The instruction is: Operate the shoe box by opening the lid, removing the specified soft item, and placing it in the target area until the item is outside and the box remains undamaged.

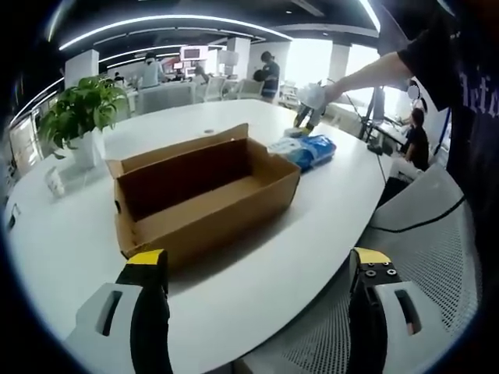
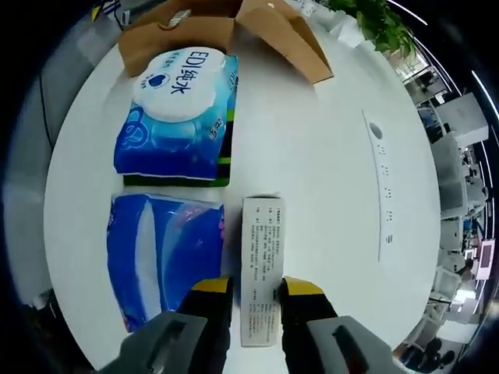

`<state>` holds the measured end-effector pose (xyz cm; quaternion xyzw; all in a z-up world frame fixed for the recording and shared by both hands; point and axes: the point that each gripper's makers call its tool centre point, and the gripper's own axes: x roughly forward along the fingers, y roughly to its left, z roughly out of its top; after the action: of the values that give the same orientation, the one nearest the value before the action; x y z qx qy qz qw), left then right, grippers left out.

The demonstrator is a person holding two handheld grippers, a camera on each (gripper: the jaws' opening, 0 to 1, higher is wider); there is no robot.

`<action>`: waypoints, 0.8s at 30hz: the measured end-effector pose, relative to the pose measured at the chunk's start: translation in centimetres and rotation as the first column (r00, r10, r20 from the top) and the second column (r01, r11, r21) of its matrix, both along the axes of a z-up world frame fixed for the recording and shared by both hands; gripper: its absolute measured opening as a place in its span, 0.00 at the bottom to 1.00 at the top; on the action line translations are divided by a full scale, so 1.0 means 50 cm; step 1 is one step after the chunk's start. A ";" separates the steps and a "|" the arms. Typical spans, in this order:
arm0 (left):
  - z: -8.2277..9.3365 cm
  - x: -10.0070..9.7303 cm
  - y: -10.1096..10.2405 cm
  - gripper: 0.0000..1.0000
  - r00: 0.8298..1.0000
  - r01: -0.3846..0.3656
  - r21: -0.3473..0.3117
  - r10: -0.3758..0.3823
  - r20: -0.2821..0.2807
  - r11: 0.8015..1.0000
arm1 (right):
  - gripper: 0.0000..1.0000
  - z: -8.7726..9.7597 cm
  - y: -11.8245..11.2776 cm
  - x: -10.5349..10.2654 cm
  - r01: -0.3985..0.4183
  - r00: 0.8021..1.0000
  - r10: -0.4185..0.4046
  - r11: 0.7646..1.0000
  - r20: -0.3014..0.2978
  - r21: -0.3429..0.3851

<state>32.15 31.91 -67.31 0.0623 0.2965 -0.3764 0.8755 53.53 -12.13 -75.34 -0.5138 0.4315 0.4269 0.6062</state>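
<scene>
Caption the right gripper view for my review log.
Right gripper closes around a white box beside two blue packs.

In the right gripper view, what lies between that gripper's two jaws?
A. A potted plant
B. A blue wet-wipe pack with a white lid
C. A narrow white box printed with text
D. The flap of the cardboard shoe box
C: the narrow white box runs down between the yellow-tipped jaws of the right gripper, while the blue packs lie off to its side and the shoe box sits beyond them.
</scene>
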 end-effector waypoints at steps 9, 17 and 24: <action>-0.001 0.002 -0.004 0.96 1.000 0.014 0.001 -0.014 -0.001 1.000 | 0.28 0.010 0.000 0.011 0.026 0.999 -0.026 1.000 0.025 0.016; 0.002 0.009 -0.003 0.96 1.000 0.014 -0.003 -0.014 0.007 1.000 | 0.37 0.023 0.002 0.021 0.058 0.997 -0.060 0.998 0.057 0.033; -0.001 0.011 -0.004 0.96 1.000 0.012 -0.015 -0.012 -0.003 1.000 | 0.47 0.050 0.024 0.025 0.124 0.990 -0.131 0.986 0.056 0.108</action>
<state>32.69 31.73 -67.38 0.0568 0.2946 -0.3840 0.8732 54.80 -10.92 -72.83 -0.4659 0.4213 0.3929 0.6716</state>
